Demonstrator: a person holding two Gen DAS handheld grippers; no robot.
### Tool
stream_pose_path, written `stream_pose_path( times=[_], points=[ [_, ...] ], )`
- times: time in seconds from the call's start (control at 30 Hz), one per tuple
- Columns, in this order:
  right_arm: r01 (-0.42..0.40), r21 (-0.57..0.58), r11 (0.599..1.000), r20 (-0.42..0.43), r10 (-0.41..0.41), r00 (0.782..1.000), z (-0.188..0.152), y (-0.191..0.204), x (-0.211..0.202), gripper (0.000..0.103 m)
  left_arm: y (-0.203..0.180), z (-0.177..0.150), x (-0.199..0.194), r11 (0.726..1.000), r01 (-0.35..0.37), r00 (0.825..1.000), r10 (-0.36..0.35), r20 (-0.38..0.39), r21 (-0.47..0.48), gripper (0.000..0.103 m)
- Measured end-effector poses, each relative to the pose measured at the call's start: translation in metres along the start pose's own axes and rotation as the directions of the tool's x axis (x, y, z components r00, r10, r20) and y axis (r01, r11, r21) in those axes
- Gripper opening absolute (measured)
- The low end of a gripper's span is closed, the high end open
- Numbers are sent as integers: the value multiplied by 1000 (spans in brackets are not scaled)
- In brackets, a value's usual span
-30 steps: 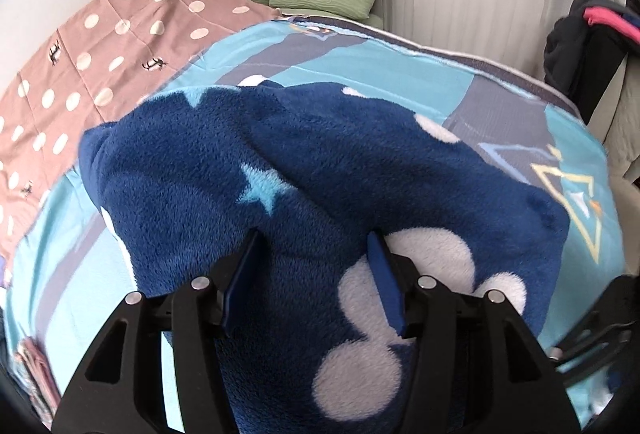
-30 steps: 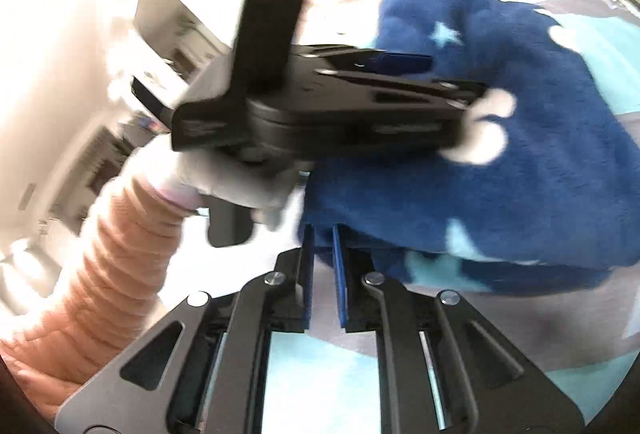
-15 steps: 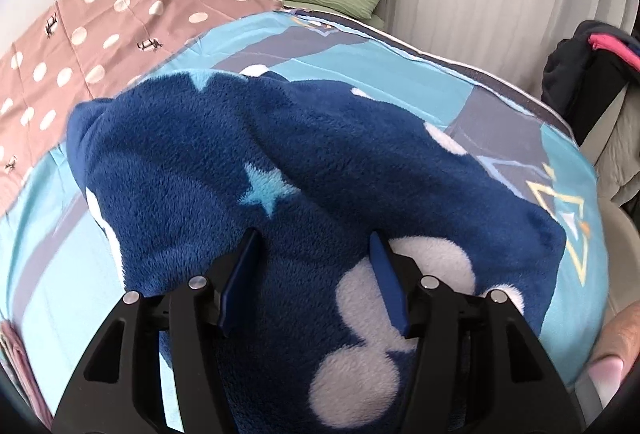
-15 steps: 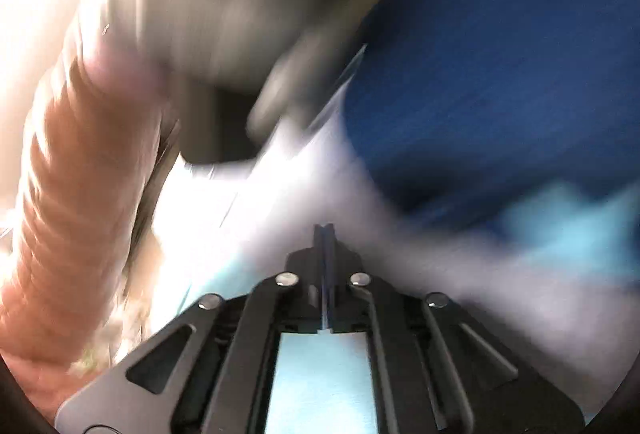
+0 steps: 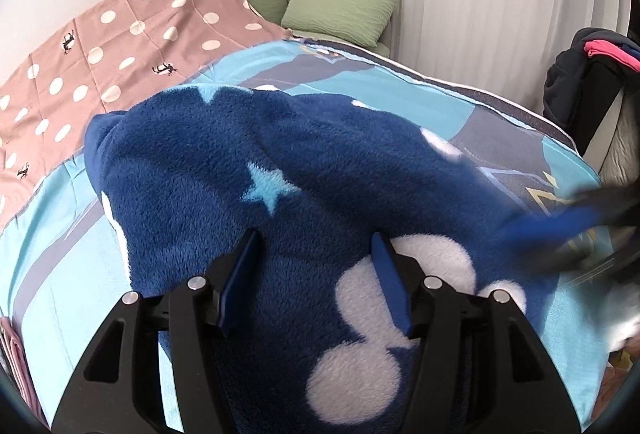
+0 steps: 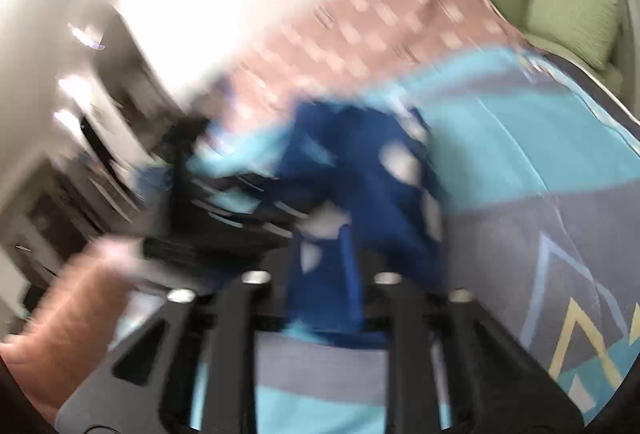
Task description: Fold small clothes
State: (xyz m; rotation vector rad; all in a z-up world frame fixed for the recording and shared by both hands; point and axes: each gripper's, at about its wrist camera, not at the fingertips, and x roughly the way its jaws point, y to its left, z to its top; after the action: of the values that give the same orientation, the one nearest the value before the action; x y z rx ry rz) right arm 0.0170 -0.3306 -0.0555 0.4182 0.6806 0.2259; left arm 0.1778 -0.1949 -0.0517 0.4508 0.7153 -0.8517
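Left gripper (image 5: 314, 266) jaws spread, resting over the navy fleece garment (image 5: 280, 170), which lies on the bed's blue quilt (image 5: 400, 82). Right gripper (image 6: 324, 254) view blurred: jaws apart, fleece between them, contact unclear

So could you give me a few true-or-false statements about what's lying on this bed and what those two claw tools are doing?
1. The blue fleece garment has white blobs and a pale star. True.
2. The left gripper is clamped shut. False: its jaws stand apart over the fleece.
3. Two green pillows lie at the bed's far end. True.
4. The dotted quilt is yellow. False: it is dusty pink with white dots.
5. The right gripper shows sharply. False: that view is motion-blurred.
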Motion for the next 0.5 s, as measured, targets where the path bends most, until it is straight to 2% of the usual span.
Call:
stream_pose_path(
  times=[0.03,0.07,0.13,0.17,0.27,0.37,0.43,0.5],
  points=[
    [-14,32,999,-51,15,999,-10,-15,17,25,-2,-2,-1,1000,-14,1000,14,9,7,60],
    [-69,64,996,14,68,998,-10,-33,14,24,-2,-3,-1,1000,-12,1000,12,15,6,60],
    [-79,59,995,18,78,997,-14,-33,10,24,-3,-4,-1,1000,-10,1000,10,23,7,61],
    [-72,50,996,14,72,997,-15,-34,5,23,-3,-4,0,1000,-11,1000,11,22,8,61],
    [-49,23,999,18,49,999,-19,-1,32,24,-6,-3,1,1000,-21,1000,21,18,16,61],
    [-32,5,999,18,31,999,-22,6,38,23,-6,-3,-1,1000,-21,999,21,24,15,61],
    [-3,-23,1000,20,4,1000,-12,16,53,24,-6,-3,-2,1000,-25,999,25,28,16,61],
    [55,-81,995,18,-54,998,-4,33,46,24,-5,-3,-2,1000,-24,999,24,32,12,61]
  ],
)
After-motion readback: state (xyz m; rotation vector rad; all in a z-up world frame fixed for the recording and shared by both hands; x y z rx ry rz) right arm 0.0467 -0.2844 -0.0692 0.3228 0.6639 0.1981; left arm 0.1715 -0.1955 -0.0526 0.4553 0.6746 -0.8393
